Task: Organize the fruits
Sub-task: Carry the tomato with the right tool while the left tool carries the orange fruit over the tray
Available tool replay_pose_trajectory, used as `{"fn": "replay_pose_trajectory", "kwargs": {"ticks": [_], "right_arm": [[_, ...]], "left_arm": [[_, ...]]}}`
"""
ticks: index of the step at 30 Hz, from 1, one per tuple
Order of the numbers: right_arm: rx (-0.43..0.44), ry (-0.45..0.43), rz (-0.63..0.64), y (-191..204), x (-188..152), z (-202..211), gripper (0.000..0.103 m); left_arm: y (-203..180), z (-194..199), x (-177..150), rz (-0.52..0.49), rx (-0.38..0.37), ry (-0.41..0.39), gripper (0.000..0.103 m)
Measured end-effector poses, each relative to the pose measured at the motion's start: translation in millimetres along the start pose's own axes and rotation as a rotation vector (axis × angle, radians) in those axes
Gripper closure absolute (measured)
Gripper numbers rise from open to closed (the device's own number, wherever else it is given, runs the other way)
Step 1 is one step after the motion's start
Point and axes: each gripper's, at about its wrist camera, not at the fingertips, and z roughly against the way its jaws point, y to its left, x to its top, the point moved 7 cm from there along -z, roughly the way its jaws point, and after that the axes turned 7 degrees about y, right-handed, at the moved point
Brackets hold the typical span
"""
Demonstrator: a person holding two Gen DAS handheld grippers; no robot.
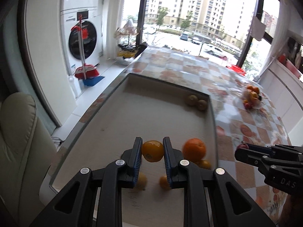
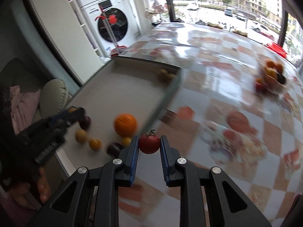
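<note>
Two fruits gripped: I'm holding a yellow orange (image 1: pixel 152 151) in the left gripper (image 1: pixel 152 152) jaws over the tray (image 1: pixel 117 117), and a tomato (image 2: pixel 149 143) in the right gripper (image 2: pixel 149 145) jaws, beside the tray's edge. Risk: round fruit rolling off, or bumping the big orange (image 1: pixel 194 149).

Two close wrist views, shared tray (image 1: pixel 117 87)

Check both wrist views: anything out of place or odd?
Nothing spilled or damaged. One oddity: the right gripper holds a tomato, stem on, among citrus. The left gripper holds a yellow-orange citrus fruit over the tray.
</note>
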Motion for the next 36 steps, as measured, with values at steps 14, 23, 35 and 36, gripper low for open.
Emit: {"fn": "replay_pose_trajectory", "kwargs": {"ticks": [14, 23, 35, 36], "right_arm": [[0.021, 0.056, 0.040, 31.8, 29.1, -39.7, 0.079], [0.028, 0.060, 0.022, 29.7, 33.5, -46.2, 0.078], [0.013, 0.040, 0.011, 27.5, 42.6, -38.1, 0.078], [0.012, 0.039, 0.011, 28.0, 43.3, -38.5, 0.078]], "left_arm": [[7.6, -29.9, -1.6, 0.008, 0.053, 0.060, 0.079], [4.6, -37.9, -2.6, -0.003, 0.054, 0.075, 0.079], [1.0, -36.8, 4.1, -0.011, 0.049, 0.075, 0.079], [0.1, -37.1, 5.0, -0.014, 0.048, 0.076, 0.079]]}}
